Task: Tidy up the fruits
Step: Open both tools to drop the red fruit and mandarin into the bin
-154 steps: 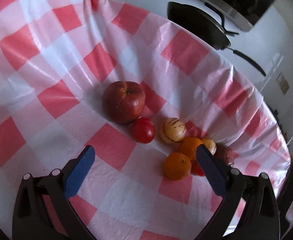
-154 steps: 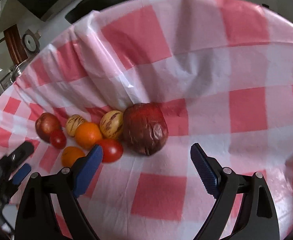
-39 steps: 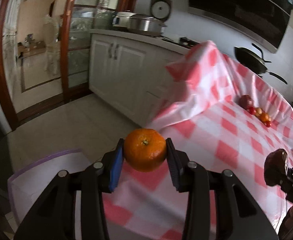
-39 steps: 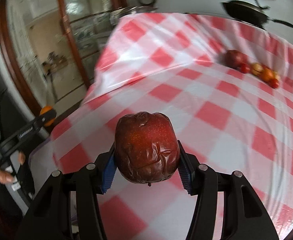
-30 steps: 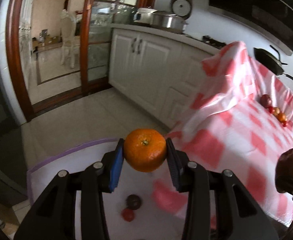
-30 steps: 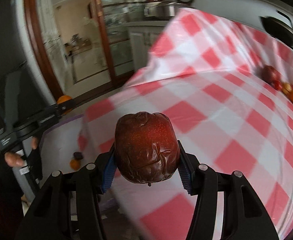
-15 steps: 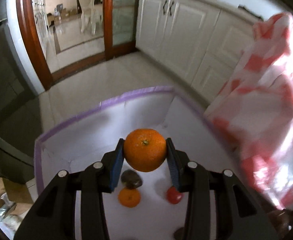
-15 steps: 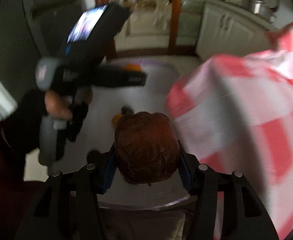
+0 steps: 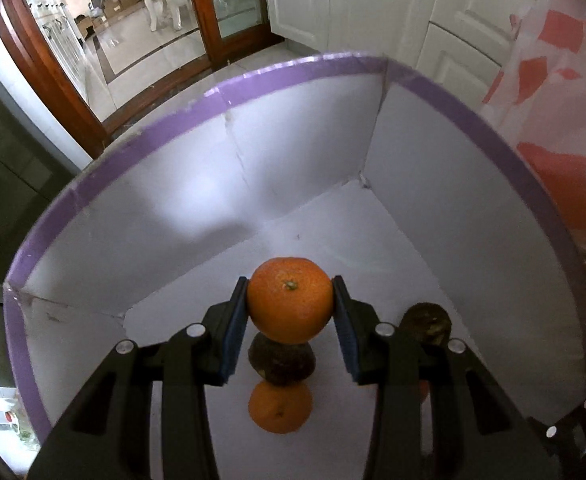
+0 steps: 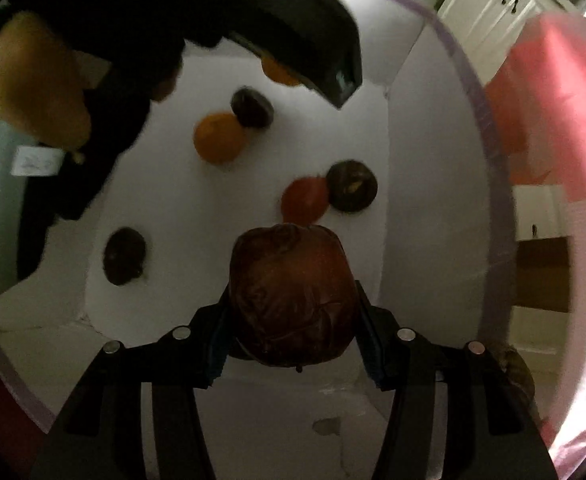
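The left claw [image 9: 291, 312] holds an orange [image 9: 289, 305] above the white box [image 9: 253, 160]; the right claw [image 10: 293, 316] holds a wrinkled dark red apple [image 10: 291, 296], 6 o'clock of a tomato [image 10: 305, 199].

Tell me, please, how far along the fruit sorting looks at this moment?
Partway. Several fruits already lie in the purple-rimmed box, among them a loose orange and a red tomato. The left gripper holds an orange and the right gripper a wrinkled red apple above it, both unreleased.
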Available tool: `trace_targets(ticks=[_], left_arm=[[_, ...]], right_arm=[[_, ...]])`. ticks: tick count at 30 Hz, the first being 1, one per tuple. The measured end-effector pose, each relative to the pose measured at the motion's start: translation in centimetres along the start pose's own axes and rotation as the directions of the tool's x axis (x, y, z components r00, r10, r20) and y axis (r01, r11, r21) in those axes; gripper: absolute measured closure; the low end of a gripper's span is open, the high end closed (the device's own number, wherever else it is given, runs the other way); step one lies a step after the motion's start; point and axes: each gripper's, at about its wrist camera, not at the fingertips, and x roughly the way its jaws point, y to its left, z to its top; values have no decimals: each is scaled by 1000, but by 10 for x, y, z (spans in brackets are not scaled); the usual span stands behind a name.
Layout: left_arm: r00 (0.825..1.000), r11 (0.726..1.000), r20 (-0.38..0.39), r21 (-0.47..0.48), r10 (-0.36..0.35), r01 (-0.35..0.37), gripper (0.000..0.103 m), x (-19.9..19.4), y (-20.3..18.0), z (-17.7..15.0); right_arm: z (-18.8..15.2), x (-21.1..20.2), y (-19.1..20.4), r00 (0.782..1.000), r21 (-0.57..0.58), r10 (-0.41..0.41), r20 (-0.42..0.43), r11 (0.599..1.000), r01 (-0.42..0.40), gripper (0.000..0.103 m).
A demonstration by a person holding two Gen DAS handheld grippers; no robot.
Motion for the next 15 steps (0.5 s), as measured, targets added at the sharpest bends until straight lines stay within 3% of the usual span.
trace_targets(ticks=[7, 9, 11, 15], left_arm=[[999, 999, -6, 32, 37, -37, 61, 7, -10, 3], [999, 999, -8, 26, 42, -41, 53, 8, -11, 2], [999, 999, 10, 7, 50, -50, 30, 4, -10, 2], [995, 996, 52, 5, 87, -87, 21, -14, -9, 5]], right_arm=[[-1, -7, 4, 1000, -2, 1, 6, 1000, -1, 49], [-3, -13, 6, 1000, -8, -1, 22, 1000, 2, 46], [-5, -26, 6, 997, -20, -3, 72, 1000, 5, 31], [-7, -65, 7, 982, -31, 36, 187, 999, -31, 26]])
